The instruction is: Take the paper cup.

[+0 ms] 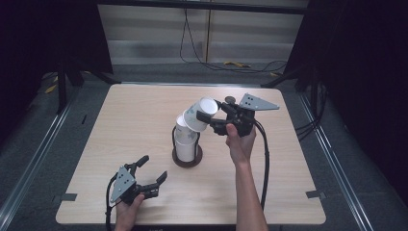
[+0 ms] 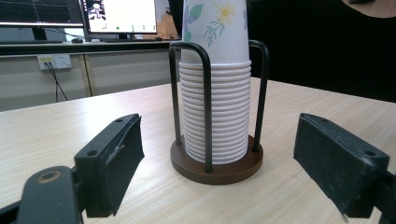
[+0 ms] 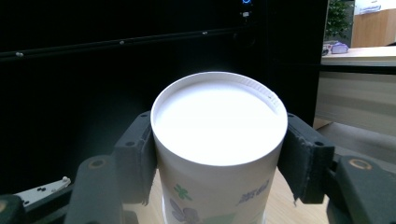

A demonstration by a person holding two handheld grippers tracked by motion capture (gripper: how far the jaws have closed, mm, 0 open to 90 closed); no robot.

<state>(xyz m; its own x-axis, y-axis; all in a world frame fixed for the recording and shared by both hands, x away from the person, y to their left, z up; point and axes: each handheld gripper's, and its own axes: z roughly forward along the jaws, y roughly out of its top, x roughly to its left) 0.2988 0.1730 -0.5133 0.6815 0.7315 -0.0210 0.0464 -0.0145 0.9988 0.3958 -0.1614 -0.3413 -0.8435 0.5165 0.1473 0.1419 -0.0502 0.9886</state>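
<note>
Cup stack (image 1: 185,144) in holder (image 1: 187,161) on table (image 1: 288,183)

1. The top paper cup (image 2: 215,28) on the stack is cut off by the upper edge in the left gripper view.
2. The held cup (image 3: 218,154) runs off the bottom edge in the right gripper view; its lower body is unseen.
3. Held cup's print is too blurred to read.
4. Both forearms (image 1: 250,202) are cut by the high view's bottom edge.

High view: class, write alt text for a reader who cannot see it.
The right gripper, shut on a white paper cup, holds it tilted above a stack of cups in a black wire holder on a wooden table. The left gripper sits open near the table's front edge.
</note>
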